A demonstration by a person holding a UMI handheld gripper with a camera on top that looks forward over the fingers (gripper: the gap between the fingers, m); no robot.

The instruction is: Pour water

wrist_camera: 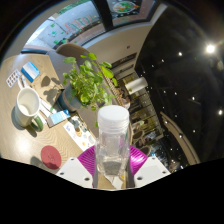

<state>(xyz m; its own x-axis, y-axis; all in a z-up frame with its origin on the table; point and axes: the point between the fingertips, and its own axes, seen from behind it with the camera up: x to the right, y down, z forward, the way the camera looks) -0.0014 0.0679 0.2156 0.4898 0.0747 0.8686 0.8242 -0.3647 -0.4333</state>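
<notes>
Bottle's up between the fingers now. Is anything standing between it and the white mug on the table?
The capped bottle sits between the gripper fingers, pads against its sides. The white mug stands well off to one side. Only bare table shows between them; the potted plant stands beyond that line, and the cap is on.

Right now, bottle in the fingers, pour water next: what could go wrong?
1. The clear bottle appears capped with a white cap; tipping it would pour nothing.
2. The gripper holds it low, so it may tilt.
3. The white mug sits beyond, near the plant; leaves may get bumped.
</notes>
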